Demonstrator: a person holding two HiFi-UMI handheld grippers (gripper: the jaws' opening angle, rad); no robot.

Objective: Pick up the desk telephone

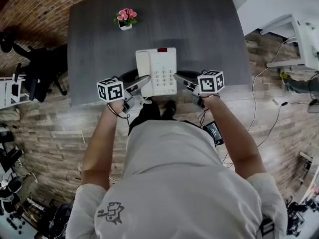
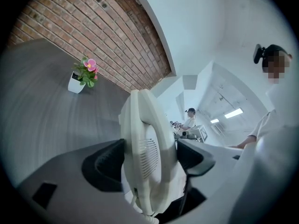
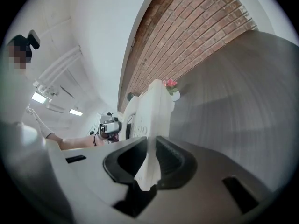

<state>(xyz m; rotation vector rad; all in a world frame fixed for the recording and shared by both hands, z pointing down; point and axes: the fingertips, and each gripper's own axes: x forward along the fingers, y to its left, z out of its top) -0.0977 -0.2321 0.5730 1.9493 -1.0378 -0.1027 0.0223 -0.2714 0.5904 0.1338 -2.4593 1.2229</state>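
Observation:
A white desk telephone (image 1: 157, 71) with a keypad and handset hangs above the near edge of the dark grey table (image 1: 99, 44), held from both sides. My left gripper (image 1: 143, 79) is shut on its left side, the handset end (image 2: 149, 157) filling the space between the dark pads. My right gripper (image 1: 178, 77) is shut on the thin right edge of the telephone (image 3: 152, 125). Both grippers point slightly downward, with the phone raised off the tabletop.
A small white pot with pink flowers (image 1: 125, 19) stands at the far side of the table. A black chair (image 1: 35, 66) is left of the table, white equipment (image 1: 299, 39) to the right. The floor is brick-patterned. Other people show far off in the left gripper view.

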